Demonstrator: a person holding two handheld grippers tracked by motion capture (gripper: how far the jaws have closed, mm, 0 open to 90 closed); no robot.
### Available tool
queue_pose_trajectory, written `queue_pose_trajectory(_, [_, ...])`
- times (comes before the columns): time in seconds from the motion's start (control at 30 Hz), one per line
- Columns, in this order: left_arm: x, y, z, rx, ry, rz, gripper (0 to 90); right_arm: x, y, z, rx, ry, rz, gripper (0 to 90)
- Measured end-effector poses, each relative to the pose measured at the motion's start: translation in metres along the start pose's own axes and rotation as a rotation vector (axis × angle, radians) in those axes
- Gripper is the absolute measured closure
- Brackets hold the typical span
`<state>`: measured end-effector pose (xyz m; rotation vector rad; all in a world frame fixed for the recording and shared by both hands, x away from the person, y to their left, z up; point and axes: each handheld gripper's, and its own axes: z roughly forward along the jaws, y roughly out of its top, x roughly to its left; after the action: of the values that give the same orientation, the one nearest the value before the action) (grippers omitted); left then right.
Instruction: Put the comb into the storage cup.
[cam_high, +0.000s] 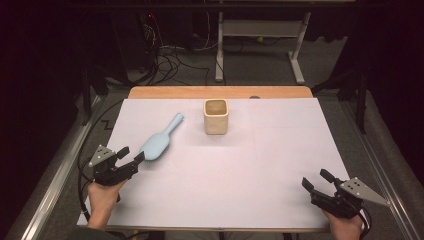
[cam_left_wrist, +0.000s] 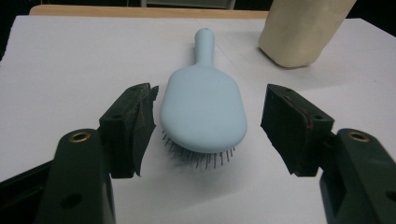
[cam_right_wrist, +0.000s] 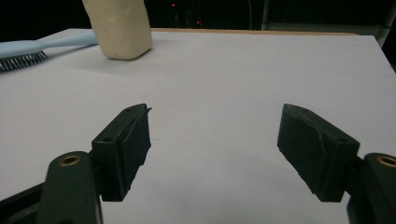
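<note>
Black jaw pads of the left gripper (cam_left_wrist: 208, 130) stand wide apart in the left gripper view, one on each side of the pale blue plastic hairbrush (cam_left_wrist: 204, 109), with a clear gap between each pad and the brush head. That hairbrush lies bristles down on the white table cover (cam_high: 240, 175), left of centre, its paddle head toward the left gripper (cam_high: 131, 156) and its slim handle pointing away toward the cream square-sided ceramic cup (cam_high: 216, 116), which stands upright near the far edge and is well apart from the brush. Judged from this arrangement, the step in hand is the approach to the brush: the jaws are aligned with the head but nothing is gripped yet. The next move calls for a short advance along the table so that the pads bracket the widest part of the head, then a closing stroke across its smooth sides, kept high enough to clear the metal bristles underneath. At the near right corner the right gripper (cam_high: 317, 181) rests low over the cover, jaws spread and empty, well away from both objects.
</note>
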<state>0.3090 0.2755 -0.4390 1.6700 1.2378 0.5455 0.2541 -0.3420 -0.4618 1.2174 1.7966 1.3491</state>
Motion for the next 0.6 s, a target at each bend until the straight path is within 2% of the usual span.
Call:
queue_pose_trajectory(0.37, [-0.01,0.01,0.015,0.012,-0.019,0.035,35.3,0.0,0.0,0.0,0.002,0.008,0.008,26.9])
queue_pose_trajectory(0.6, [-0.012,0.016,0.021,0.023,-0.019,0.038,35.6,0.0,0.0,0.0,0.006,0.011,0.004,27.7])
